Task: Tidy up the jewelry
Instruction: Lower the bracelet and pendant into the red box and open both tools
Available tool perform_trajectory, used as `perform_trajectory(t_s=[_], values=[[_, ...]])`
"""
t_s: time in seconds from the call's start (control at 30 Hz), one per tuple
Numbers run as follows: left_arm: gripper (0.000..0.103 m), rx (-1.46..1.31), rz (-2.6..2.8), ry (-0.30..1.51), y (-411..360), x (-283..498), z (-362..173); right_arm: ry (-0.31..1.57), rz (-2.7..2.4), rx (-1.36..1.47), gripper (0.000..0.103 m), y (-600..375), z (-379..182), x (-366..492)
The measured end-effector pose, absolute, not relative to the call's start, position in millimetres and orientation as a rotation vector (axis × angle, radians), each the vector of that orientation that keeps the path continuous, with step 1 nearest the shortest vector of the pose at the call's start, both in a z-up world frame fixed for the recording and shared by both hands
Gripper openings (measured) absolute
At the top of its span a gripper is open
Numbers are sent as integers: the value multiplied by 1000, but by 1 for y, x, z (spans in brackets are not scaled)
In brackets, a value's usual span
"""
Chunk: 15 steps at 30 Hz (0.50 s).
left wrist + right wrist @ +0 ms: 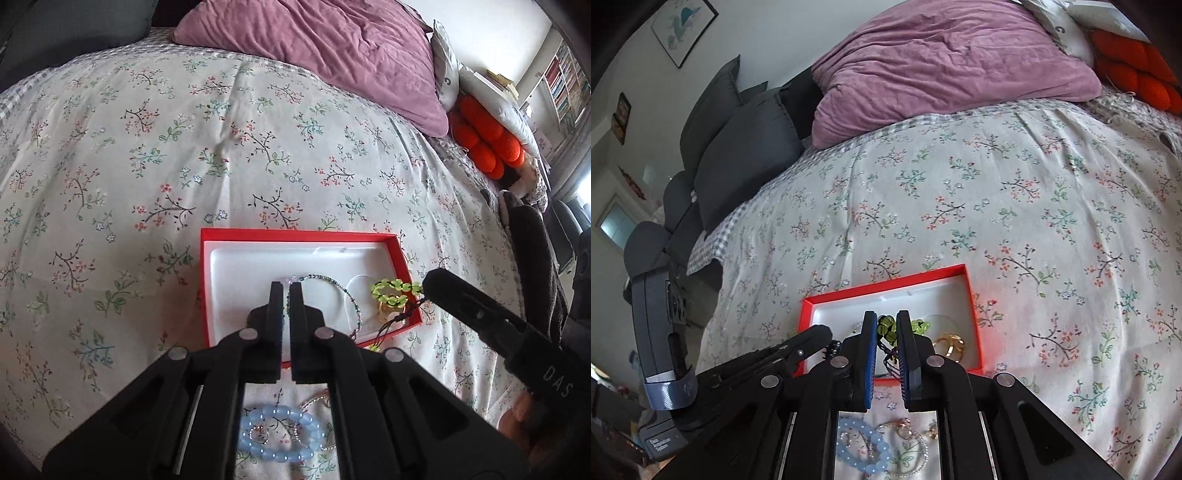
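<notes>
Floral-sheeted bed (221, 147) carries red box (218, 295), blue bracelet (280, 435) — plus mauve pillow (332, 48).

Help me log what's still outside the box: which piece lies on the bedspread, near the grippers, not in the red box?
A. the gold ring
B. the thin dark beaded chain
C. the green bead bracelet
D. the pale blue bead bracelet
D: the pale blue bead bracelet lies on the floral bedspread, outside the red box that holds the others.

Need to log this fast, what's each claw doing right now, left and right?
Left claw: nearly shut over the red box; whether it pinches the thin beaded chain cannot be told.
Right claw: partly open around the green bead bracelet, not clamped.
</notes>
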<state>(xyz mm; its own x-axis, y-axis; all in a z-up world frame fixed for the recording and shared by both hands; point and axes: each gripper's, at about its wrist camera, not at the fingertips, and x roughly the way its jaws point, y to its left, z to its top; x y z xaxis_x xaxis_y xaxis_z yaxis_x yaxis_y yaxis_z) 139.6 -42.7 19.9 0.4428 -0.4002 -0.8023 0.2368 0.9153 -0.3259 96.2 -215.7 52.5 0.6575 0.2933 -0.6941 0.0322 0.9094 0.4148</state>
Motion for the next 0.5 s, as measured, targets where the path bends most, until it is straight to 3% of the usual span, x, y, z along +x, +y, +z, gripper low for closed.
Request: perform_trajectory(t_s=[0.37,0.5], values=[[4,-140,-407,1031,-43,136,28,893,120,365,11,-220,23,110],[15,-134,-410,1031,-44,132,30,884,139,401,15,-227,27,109]])
